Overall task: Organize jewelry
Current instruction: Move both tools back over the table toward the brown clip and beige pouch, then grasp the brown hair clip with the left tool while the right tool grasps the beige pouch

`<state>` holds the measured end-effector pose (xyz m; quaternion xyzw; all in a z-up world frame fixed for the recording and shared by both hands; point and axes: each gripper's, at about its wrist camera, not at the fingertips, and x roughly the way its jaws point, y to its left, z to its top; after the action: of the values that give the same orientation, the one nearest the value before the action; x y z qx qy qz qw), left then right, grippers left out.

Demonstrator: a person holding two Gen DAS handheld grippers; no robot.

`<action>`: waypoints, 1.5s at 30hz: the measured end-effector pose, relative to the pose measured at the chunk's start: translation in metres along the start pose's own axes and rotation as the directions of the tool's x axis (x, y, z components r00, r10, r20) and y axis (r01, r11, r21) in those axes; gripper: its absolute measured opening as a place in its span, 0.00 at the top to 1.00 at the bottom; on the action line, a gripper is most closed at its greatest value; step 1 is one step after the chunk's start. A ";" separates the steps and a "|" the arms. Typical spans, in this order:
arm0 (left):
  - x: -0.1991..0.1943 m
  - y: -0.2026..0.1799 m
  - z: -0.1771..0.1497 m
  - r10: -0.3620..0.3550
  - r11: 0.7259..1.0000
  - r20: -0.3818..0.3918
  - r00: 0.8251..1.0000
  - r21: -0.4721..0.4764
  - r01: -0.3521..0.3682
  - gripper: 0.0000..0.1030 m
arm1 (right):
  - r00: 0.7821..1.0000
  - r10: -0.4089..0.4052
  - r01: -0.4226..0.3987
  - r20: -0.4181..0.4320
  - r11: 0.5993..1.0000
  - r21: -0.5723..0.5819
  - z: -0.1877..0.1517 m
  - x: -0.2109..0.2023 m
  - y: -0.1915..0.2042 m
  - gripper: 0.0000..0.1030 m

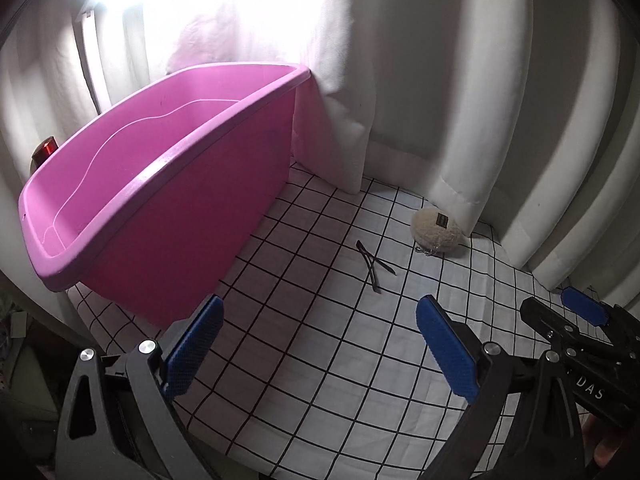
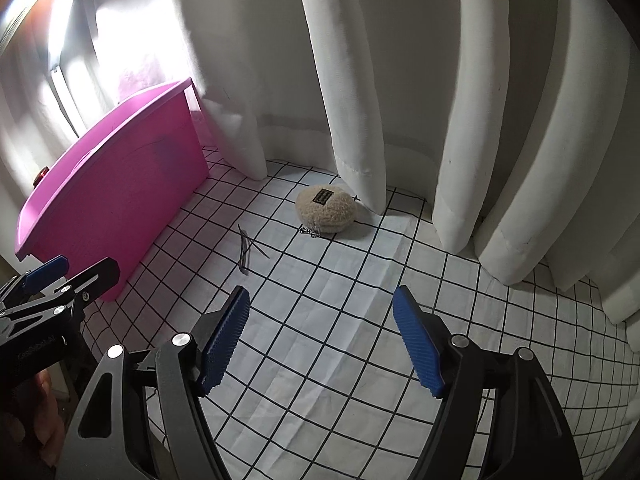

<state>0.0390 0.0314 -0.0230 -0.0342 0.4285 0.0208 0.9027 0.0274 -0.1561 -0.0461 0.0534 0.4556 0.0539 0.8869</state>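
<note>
"DAS" lettering on right gripper (image 1: 576, 320) frame

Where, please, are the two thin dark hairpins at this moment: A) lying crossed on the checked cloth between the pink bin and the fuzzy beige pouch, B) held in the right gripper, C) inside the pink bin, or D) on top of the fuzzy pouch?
A: the hairpins lie crossed on the checked cloth, between the pink bin and the fuzzy pouch, and both grippers are open and empty.
</note>
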 end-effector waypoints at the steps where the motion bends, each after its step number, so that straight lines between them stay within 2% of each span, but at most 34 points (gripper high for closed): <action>1: 0.005 -0.002 -0.001 0.002 1.000 -0.006 1.000 0.001 -0.002 0.08 | 1.000 0.001 -0.001 -0.006 1.000 0.001 -0.002 0.003 -0.003 0.31; 10: 0.061 -0.023 0.001 0.018 1.000 -0.047 0.999 0.019 -0.017 0.08 | 0.999 0.018 -0.019 -0.037 1.000 -0.011 0.009 0.051 -0.013 0.31; 24: 0.147 -0.037 0.002 0.036 0.999 -0.112 0.993 -0.006 -0.037 0.08 | 0.995 0.063 -0.066 -0.074 0.997 -0.043 0.039 0.133 -0.027 0.31; 35: 0.178 -0.043 0.001 0.040 0.999 -0.143 0.989 -0.016 -0.042 0.08 | 0.992 0.087 -0.090 -0.093 0.996 -0.027 0.050 0.173 -0.038 0.31; 45: 0.188 -0.046 0.005 0.057 0.998 -0.089 0.994 -0.006 -0.058 0.07 | 0.992 0.099 -0.104 -0.081 0.993 -0.060 0.063 0.186 -0.034 0.31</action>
<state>0.1648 -0.0122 -0.1630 -0.0264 0.4690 0.0471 0.8815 0.1878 -0.1655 -0.1641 0.0458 0.4844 0.1158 0.8660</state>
